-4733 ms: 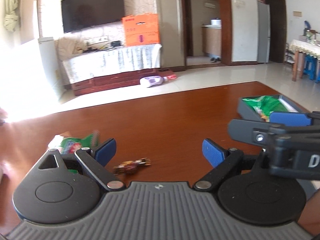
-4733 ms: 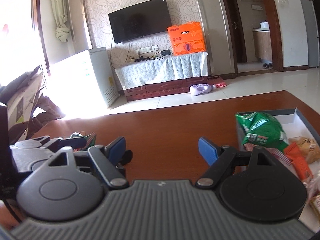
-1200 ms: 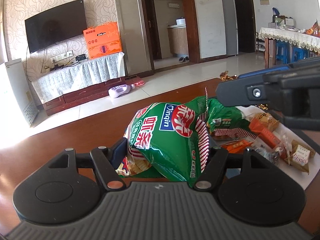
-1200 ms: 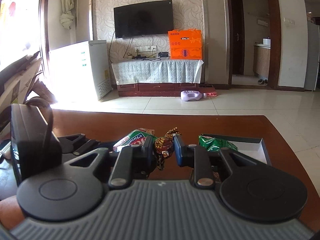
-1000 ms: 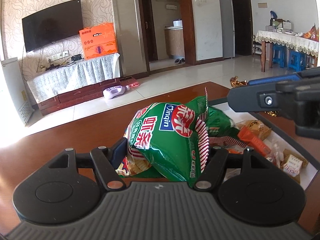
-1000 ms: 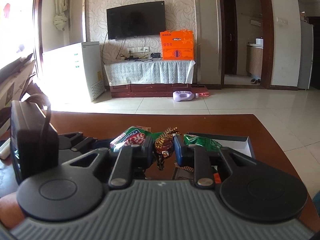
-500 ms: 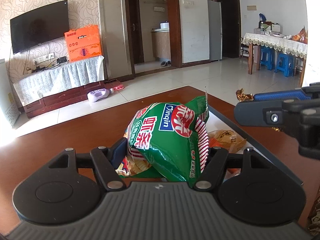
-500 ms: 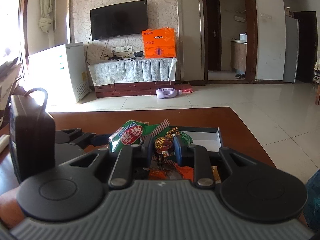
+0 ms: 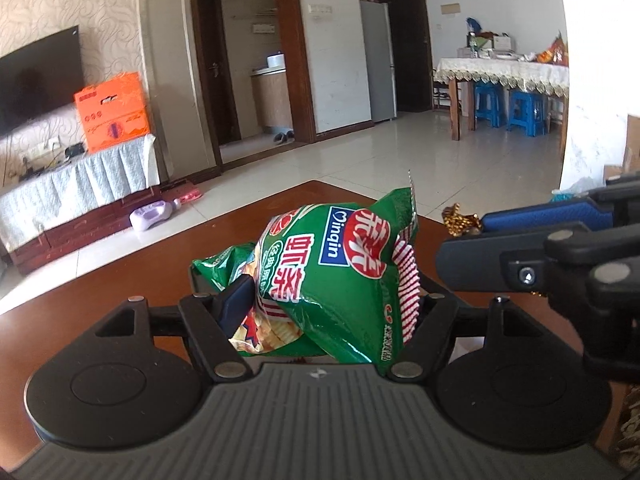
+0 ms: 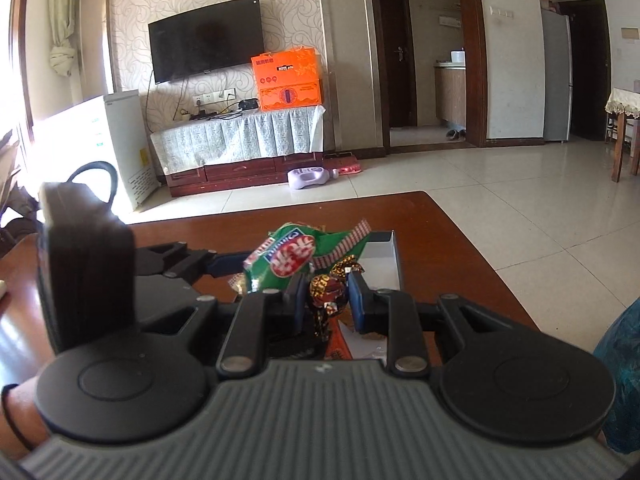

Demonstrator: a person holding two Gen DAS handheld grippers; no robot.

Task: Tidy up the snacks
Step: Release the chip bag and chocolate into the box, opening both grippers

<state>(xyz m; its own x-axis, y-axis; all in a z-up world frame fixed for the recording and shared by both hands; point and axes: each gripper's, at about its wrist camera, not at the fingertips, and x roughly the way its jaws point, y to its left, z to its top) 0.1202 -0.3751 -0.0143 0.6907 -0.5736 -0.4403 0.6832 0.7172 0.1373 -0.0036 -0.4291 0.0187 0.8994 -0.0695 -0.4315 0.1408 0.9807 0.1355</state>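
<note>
My left gripper [image 9: 328, 304] is shut on a green chip bag [image 9: 340, 268] and holds it above the brown table. The bag also shows in the right wrist view [image 10: 292, 256], left of my right gripper. My right gripper [image 10: 326, 292] is shut on a brown and gold wrapped candy [image 10: 326, 286] over the open box [image 10: 382, 260]. In the left wrist view the candy [image 9: 460, 218] sticks out of the right gripper's blue fingers [image 9: 548, 216] at the right. Another green bag [image 9: 224, 264] lies behind the held bag.
The box holds an orange packet [image 10: 340, 346] and other snacks, mostly hidden under my grippers. The table's far edge [image 10: 280, 204] and right edge [image 10: 480, 264] are close. A blue-green bag [image 10: 624, 376] sits at the right, off the table.
Both grippers have swung right with their loads. The box's contents, in sight of the left wrist view before, are now hidden behind the chip bag and the right gripper.
</note>
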